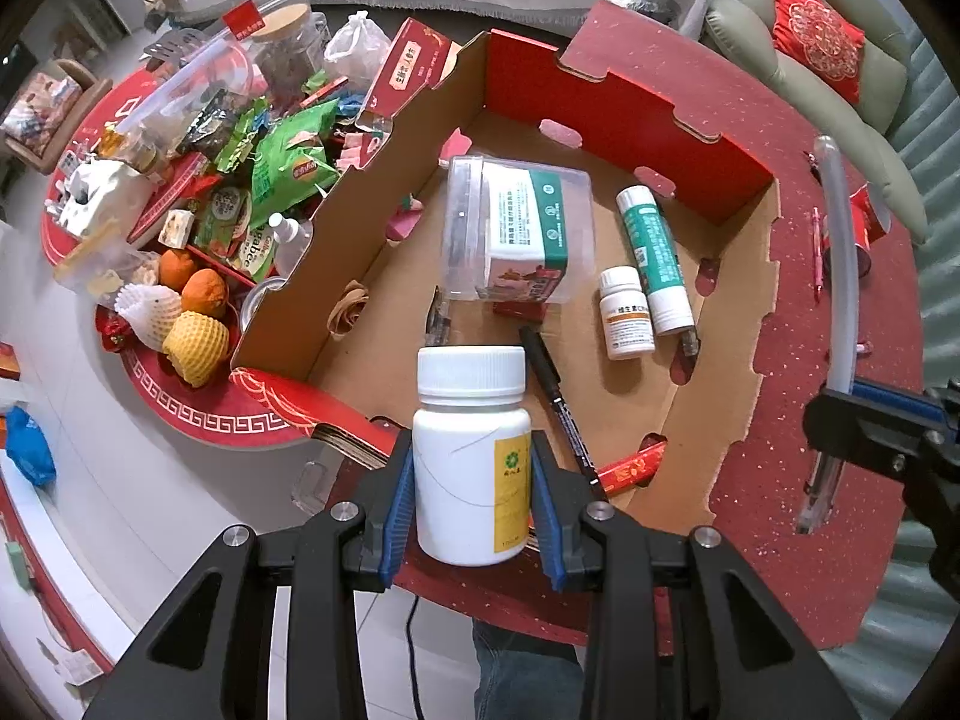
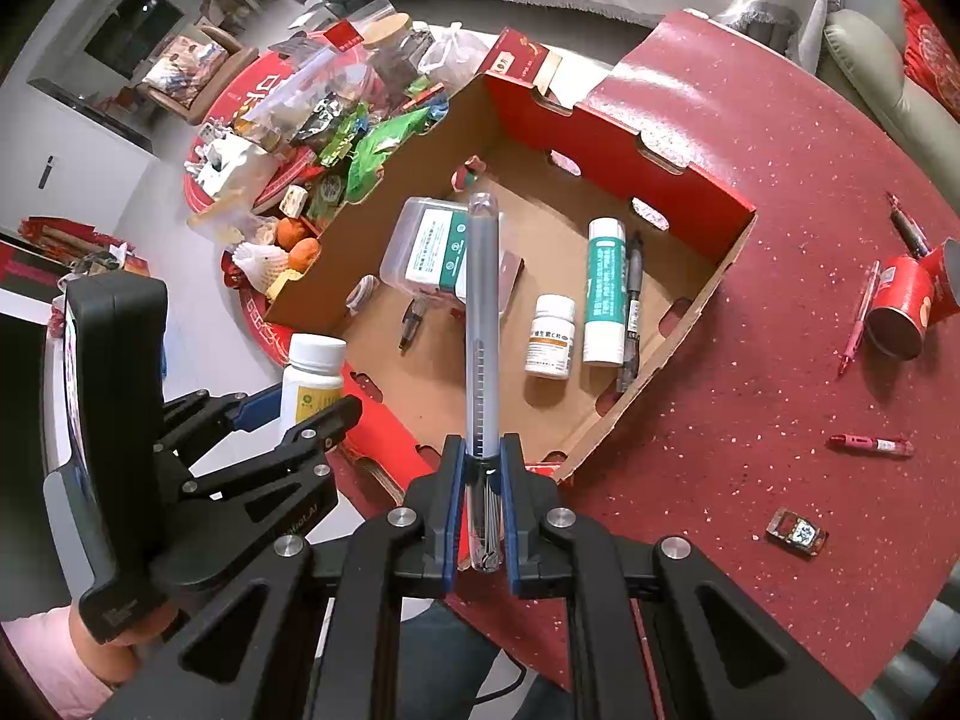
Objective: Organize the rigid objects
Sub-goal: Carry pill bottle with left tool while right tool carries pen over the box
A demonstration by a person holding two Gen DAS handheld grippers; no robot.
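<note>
Reading "C", small white bottle (image 2: pixel 549 336)

Both grippers are showing the same build: the left gripper (image 1: pixel 472 495) and the right gripper (image 2: pixel 483 501) are wearing matte black frames with triangular cut-outs, round silver screws at the joints, and blue pads (image 1: pixel 397 516) lining the fingers. A black cable (image 1: pixel 413 630) is trailing below. The person's pink sleeve (image 2: pixel 42 654) and blue denim trousers (image 1: pixel 522 672) are showing.
</note>
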